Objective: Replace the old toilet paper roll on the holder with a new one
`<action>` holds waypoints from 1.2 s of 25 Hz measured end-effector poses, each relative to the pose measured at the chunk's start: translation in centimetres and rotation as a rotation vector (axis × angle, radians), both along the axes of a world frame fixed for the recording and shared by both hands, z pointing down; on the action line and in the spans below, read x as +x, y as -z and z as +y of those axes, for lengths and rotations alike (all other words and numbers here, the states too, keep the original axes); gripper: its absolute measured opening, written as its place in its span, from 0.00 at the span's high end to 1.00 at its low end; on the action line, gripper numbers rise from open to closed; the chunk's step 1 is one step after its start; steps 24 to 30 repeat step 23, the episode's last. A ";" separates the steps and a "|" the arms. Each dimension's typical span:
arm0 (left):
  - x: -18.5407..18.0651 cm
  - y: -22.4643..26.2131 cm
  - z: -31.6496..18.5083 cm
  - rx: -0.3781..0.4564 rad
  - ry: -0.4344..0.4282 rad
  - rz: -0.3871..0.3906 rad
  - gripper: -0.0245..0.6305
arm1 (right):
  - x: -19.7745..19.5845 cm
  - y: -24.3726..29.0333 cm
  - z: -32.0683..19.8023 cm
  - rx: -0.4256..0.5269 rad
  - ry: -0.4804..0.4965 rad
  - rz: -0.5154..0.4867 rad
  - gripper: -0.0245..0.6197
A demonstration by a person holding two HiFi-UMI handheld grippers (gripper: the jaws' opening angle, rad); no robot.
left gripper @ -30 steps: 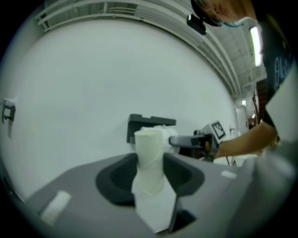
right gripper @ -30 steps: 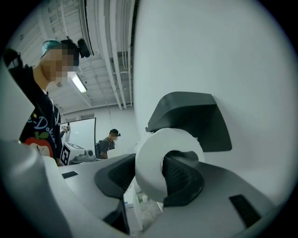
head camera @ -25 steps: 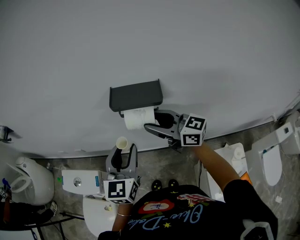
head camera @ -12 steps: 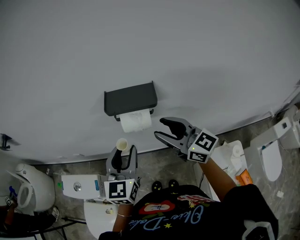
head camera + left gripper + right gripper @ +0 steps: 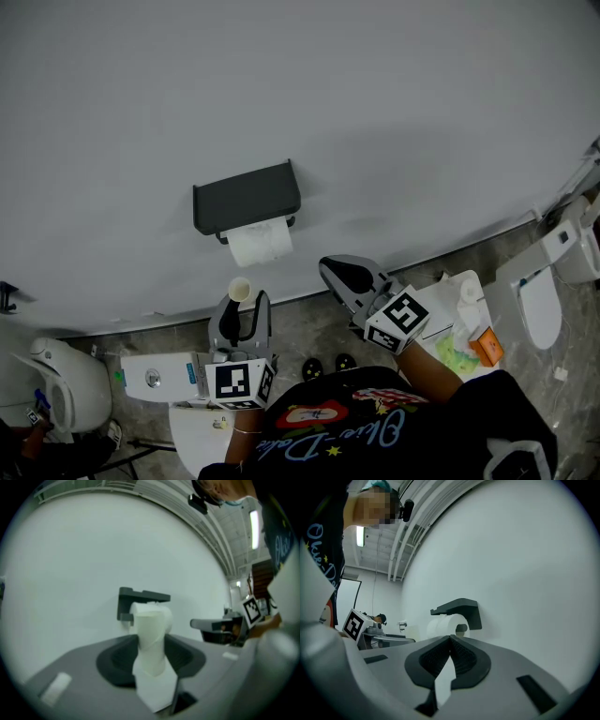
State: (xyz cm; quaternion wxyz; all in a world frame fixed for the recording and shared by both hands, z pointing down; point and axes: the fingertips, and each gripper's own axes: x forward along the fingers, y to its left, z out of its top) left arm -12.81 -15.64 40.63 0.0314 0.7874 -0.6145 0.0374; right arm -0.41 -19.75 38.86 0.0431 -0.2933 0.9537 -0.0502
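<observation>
Dark wall holder (image 5: 247,195) carries the toilet paper roll (image 5: 260,243), axis level along the wall. Right gripper (image 5: 330,268) just snapped together, empty, nearby. Left gripper (image 5: 244,305) clamps the bare cardboard tube (image 5: 240,288) upright, below the roll.

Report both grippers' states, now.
Left gripper: closed on the cardboard tube.
Right gripper: shut, just closed, holding nothing.

Held tube (image 5: 151,641) blocks roll (image 5: 167,617) centre; tube's btm end blurred; L toilet (image 5: 52,380) cut by edge.
</observation>
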 end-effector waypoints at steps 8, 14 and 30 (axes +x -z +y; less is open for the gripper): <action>0.2 -0.1 0.4 -0.002 -0.004 0.001 0.70 | -0.2 0.4 0.6 0.024 0.006 0.018 0.94; 0.1 -0.3 0.6 -0.007 -0.002 0.003 0.70 | -0.4 0.5 0.9 0.038 0.008 0.029 0.94; 0.4 -0.4 0.8 -0.007 -0.012 0.007 0.70 | 0.0 0.7 1.2 0.040 -0.004 0.024 0.94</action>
